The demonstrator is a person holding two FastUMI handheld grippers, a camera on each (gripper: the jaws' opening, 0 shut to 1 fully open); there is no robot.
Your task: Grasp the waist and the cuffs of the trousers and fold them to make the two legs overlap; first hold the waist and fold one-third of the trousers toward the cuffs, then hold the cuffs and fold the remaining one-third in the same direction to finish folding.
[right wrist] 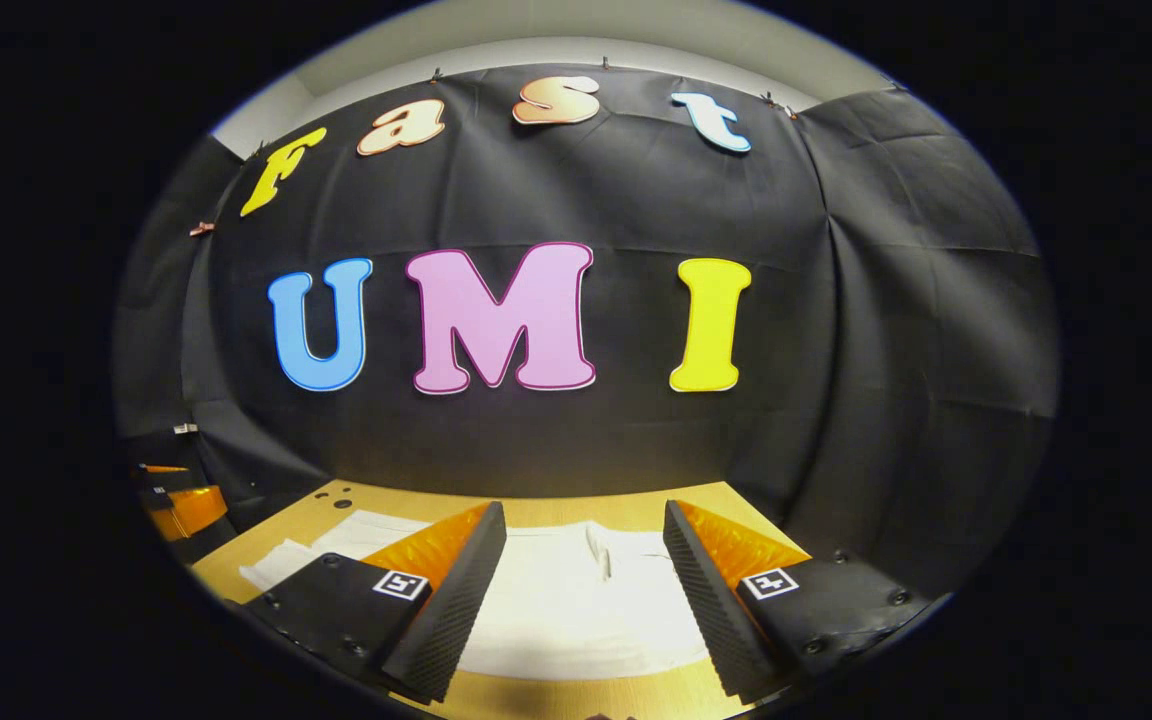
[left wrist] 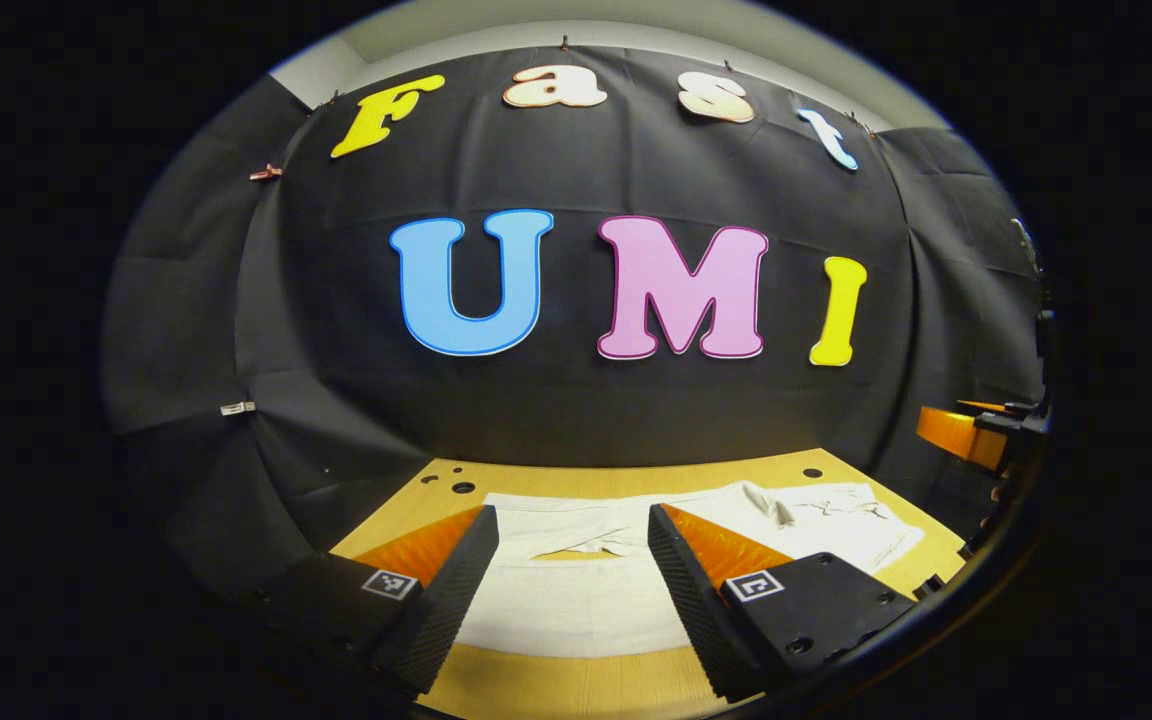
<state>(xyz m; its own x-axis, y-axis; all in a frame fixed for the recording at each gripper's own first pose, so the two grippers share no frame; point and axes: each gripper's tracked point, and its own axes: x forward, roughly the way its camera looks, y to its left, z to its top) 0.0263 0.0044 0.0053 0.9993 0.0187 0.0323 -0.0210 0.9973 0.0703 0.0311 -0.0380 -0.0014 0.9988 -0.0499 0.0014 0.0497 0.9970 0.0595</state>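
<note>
Open tool [left wrist: 573,545] above trousers [left wrist: 576,600].

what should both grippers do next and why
Probably lower both onto the near edge of the trousers and close. The left gripper and right gripper hang open above the cloth, which lies spread flat on the table, ungrasped.

No legible txt or labels.

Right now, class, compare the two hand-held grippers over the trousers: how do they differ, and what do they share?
The left hand-held gripper hangs over the leg end of the white trousers, where table shows between the legs; the right hand-held gripper hangs over the broader, unsplit part. The left one frames smooth cloth; the right one frames a raised fold. Both are open, holding nothing, above the wooden table.
</note>
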